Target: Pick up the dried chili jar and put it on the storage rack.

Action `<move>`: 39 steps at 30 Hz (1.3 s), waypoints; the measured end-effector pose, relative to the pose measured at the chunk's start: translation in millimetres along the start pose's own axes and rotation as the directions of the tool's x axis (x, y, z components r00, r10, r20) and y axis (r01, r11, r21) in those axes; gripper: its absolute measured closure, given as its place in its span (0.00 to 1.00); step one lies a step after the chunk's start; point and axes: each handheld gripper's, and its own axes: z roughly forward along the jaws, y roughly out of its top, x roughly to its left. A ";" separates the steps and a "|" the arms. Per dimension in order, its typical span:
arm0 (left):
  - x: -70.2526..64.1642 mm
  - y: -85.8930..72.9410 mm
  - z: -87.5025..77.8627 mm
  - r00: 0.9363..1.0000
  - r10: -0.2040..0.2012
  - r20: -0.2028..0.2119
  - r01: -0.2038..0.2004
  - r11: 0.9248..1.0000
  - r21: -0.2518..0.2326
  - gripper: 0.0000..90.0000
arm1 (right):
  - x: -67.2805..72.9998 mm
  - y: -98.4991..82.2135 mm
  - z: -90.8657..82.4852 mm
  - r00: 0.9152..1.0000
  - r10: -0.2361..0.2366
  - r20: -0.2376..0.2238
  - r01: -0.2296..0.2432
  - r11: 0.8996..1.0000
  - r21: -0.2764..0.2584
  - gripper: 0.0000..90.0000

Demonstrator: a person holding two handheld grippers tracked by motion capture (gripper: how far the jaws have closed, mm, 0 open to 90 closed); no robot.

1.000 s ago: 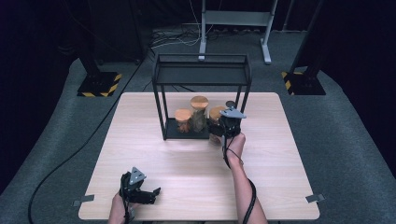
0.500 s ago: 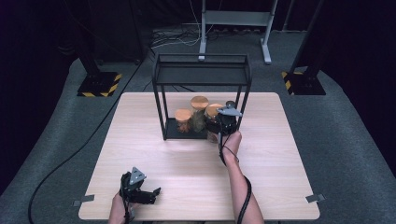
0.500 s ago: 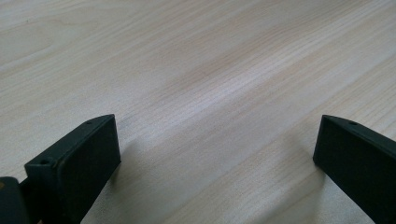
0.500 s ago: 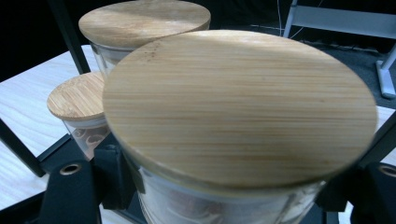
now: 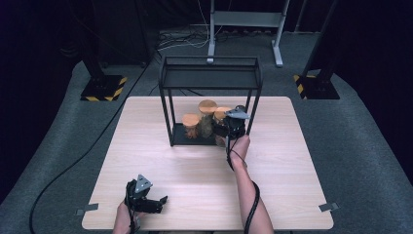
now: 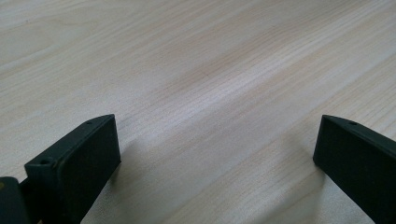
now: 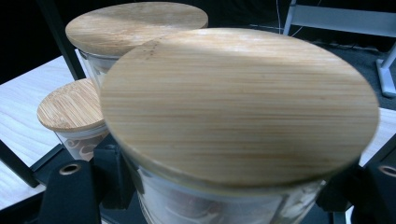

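Note:
A black wire rack (image 5: 210, 73) stands on the far half of the wooden table (image 5: 292, 161). On its bottom shelf are glass jars with bamboo lids: a short one (image 5: 191, 119), a tall one (image 5: 207, 105) and a third (image 5: 221, 113) at the right. My right gripper (image 5: 229, 127) reaches into the rack's right side and is shut on that third jar. In the right gripper view its lid (image 7: 238, 102) looms close between the jaws of the right gripper (image 7: 226, 186), with the tall jar (image 7: 135, 21) and short jar (image 7: 70, 105) behind. My left gripper (image 5: 158, 204) rests open near the table's front edge, its jaws (image 6: 217, 140) wide over bare wood.
The rack's front right post (image 5: 253, 114) stands just beside my right gripper. Black stands with yellow-striped bases (image 5: 102, 87) and a grey metal frame (image 5: 243, 22) sit on the floor beyond the table. A cable (image 5: 73, 165) trails off to the left.
My right gripper has edged slightly leftward toward the other jars with the jar in its grip. The left gripper has stayed where it was.

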 end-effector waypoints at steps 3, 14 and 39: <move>0.0 0.0 0.0 1.000 0.000 0.000 0.000 1.000 0.000 0.00 | 0.1 0.3 0.4 1.000 0.001 0.001 -0.001 1.000 0.001 0.27; -0.1 0.0 0.0 1.000 0.001 0.001 -0.001 1.000 0.000 0.00 | 0.8 -0.9 0.1 1.000 0.012 0.013 -0.011 1.000 -0.012 0.27; -0.2 0.0 0.0 1.000 0.001 0.002 -0.001 1.000 0.000 0.00 | -2.5 -9.1 -22.7 0.998 0.013 -0.060 -0.010 0.998 0.060 0.07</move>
